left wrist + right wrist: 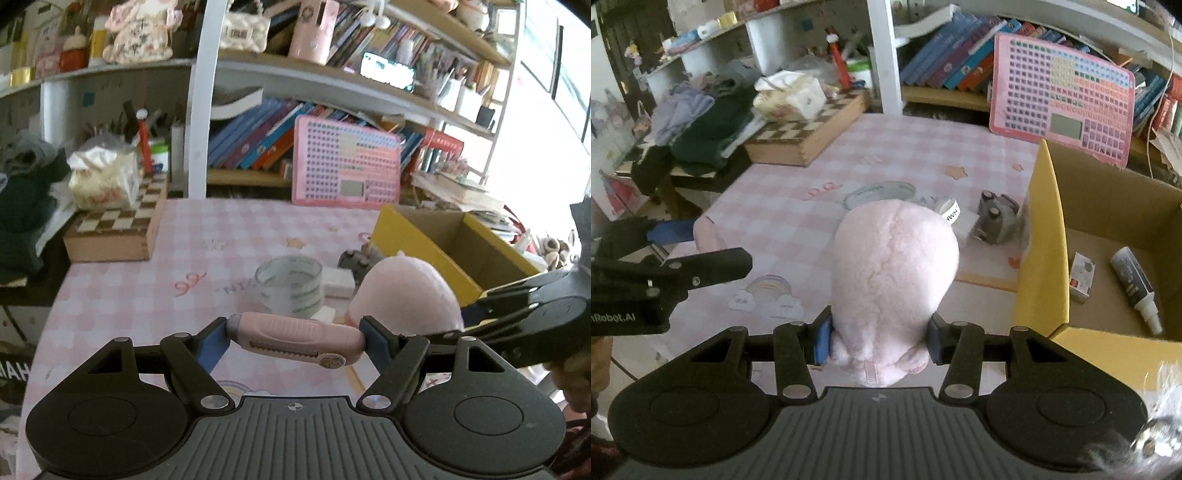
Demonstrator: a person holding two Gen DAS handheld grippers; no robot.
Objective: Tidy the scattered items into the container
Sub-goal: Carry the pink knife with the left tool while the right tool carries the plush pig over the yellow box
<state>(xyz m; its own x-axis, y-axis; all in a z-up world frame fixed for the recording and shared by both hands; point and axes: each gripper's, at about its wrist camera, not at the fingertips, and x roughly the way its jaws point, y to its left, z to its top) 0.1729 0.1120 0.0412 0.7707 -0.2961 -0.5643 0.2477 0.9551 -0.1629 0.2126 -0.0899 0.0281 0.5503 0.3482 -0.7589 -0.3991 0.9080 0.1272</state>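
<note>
One pink plastic utility knife (295,341) sits crosswise, clamped in the left tongs (293,341) at lower centre. One pink plush toy (892,273) is squeezed by the right tongs (879,338). One yellow cardboard box (1039,236) at right holds two items.

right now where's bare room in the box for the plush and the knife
Bare cardboard floor along the box's yellow left wall, left of the small carton and tube. Outside that wall, the adapter and tape roll crowd the tablecloth.
</note>
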